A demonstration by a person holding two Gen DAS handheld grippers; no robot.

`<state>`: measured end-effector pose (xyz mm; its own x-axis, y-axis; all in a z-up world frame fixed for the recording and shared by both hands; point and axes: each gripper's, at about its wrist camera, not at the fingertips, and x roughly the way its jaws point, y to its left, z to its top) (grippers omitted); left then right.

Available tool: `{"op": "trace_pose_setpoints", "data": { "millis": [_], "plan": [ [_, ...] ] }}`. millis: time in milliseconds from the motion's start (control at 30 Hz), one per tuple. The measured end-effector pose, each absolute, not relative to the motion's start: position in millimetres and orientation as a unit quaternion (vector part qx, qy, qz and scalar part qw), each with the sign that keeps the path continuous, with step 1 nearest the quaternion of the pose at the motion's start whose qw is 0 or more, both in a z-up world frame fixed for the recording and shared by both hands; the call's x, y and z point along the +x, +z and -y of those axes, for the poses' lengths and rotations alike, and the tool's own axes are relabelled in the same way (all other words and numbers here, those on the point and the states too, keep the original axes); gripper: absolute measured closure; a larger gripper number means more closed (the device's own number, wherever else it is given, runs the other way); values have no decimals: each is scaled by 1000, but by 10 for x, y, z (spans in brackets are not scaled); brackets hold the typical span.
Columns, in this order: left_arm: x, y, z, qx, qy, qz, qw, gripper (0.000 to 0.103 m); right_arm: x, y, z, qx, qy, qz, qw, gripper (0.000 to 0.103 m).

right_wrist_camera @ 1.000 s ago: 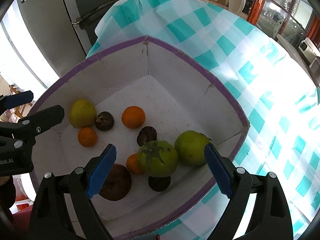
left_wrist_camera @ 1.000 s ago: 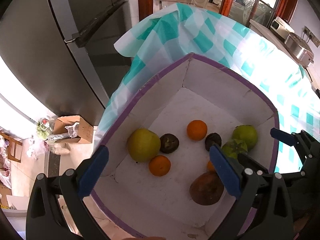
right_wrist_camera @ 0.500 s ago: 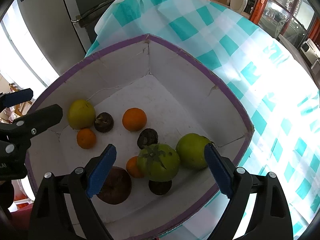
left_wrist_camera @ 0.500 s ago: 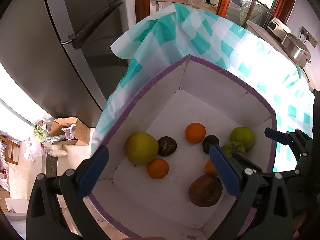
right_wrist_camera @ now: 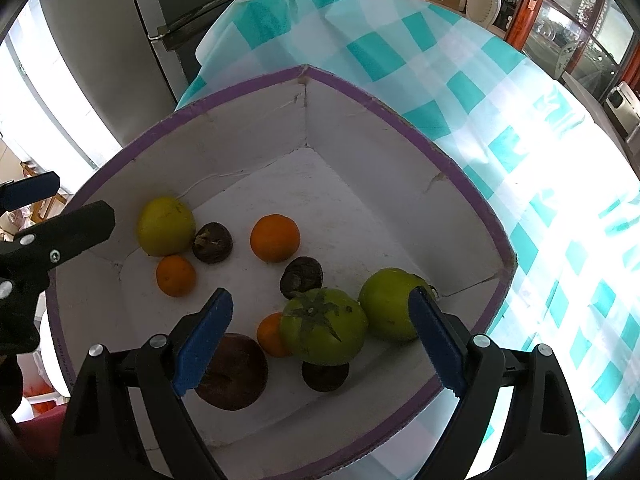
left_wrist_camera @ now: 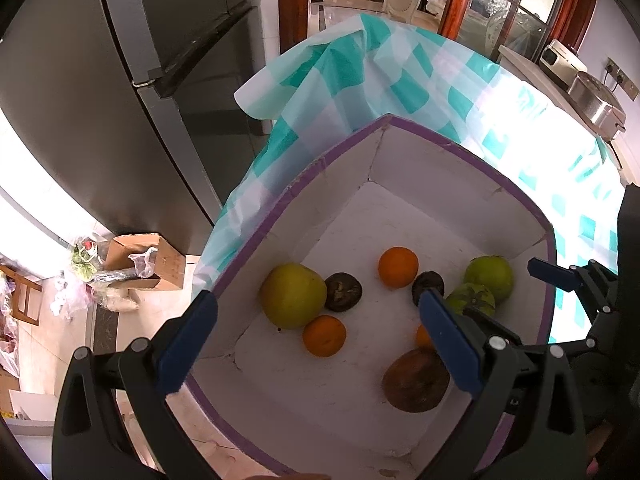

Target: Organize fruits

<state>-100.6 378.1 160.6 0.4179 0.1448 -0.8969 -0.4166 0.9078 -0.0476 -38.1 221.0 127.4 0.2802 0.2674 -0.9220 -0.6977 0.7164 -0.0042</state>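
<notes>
a: what's in the box [right_wrist_camera: 460, 168]?

b: nine fruits on its white floor. three oranges: one mid-floor [right_wrist_camera: 275, 238], one [right_wrist_camera: 175, 275] just below the yellow fruit [right_wrist_camera: 166, 225] by the left wall, one [right_wrist_camera: 270, 335] half hidden behind the green tomato-like fruit [right_wrist_camera: 323, 331].

a: and the greens?

b: two, that one with the star calyx and a plain one [right_wrist_camera: 386, 310] touching it at the right wall. three small dark fruits too: one [right_wrist_camera: 212, 242] beside the yellow fruit, one [right_wrist_camera: 301, 276] above the calyx fruit, one [right_wrist_camera: 324, 376] below it. one big brown fruit [right_wrist_camera: 232, 376] nearest the camera.

a: the grippers?

b: the left gripper [left_wrist_camera: 316, 350] and right gripper [right_wrist_camera: 320, 344] both gape wide over the box, gripping nothing. the box sits on a teal checked cloth [right_wrist_camera: 440, 80].
</notes>
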Motion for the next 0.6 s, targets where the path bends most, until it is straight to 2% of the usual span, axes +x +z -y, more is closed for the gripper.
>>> {"op": "trace_pose_setpoints", "data": {
  "millis": [600],
  "plan": [
    [-1055,1641,-3820,-133,175,-508,833,2,-381,1278,-2223,-213,317,-511,770,16]
  ]
}}
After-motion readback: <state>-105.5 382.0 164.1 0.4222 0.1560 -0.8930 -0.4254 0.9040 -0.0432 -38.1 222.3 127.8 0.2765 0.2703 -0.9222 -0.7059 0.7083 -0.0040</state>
